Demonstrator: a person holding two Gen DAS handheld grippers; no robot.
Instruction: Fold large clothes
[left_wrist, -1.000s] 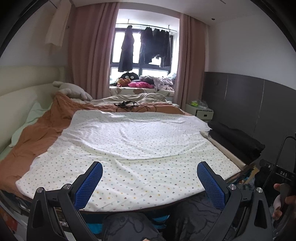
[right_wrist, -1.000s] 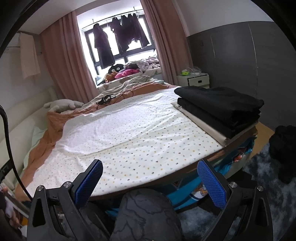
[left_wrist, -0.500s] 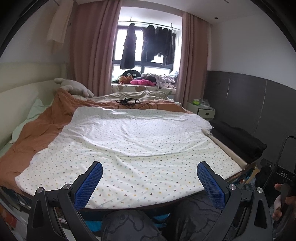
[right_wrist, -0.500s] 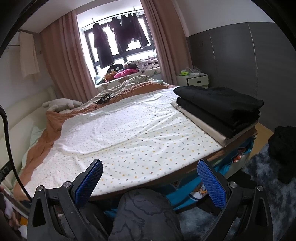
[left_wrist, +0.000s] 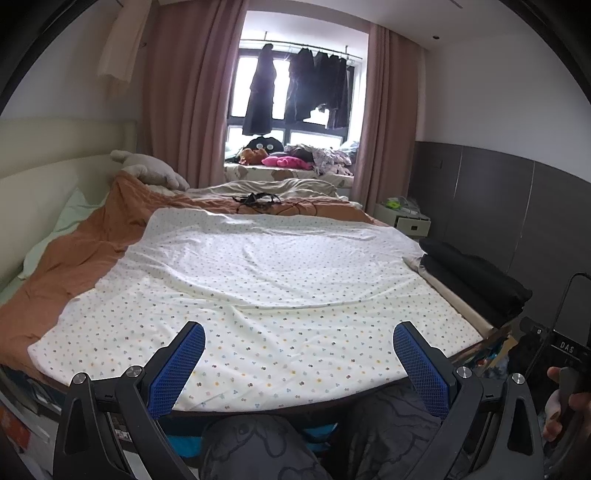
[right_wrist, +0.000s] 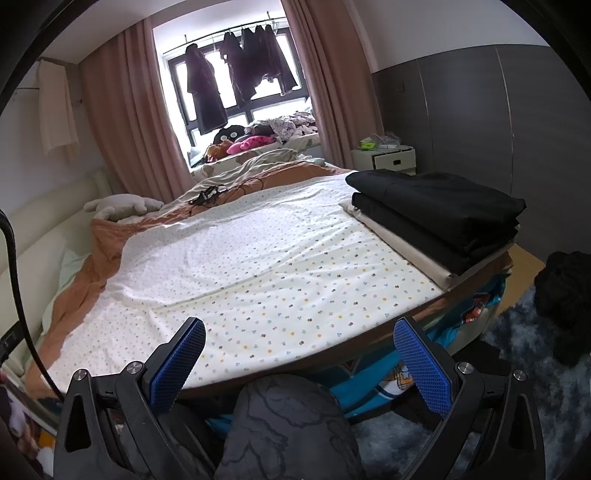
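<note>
Large cream dotted cotton sheet (left_wrist: 258, 288) spread flat on bed (right_wrist: 369, 341), near hem at bed edge. Left gripper (left_wrist: 298, 345), right gripper (right_wrist: 299, 343): jaws released, empty. Advice: pinch near corners simultaneously, lift evenly, avoid folded black clothes stack (right_wrist: 443, 210)

Daylight from the glaring window (left_wrist: 295, 92); sharp focus, fisheye-bent edges, dark corners.

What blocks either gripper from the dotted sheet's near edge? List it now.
Nothing visible does. The left gripper and right gripper are both open and empty, just short of the dotted sheet, whose near edge lies bare. The folded black stack sits off at the sheet's right edge.
</note>
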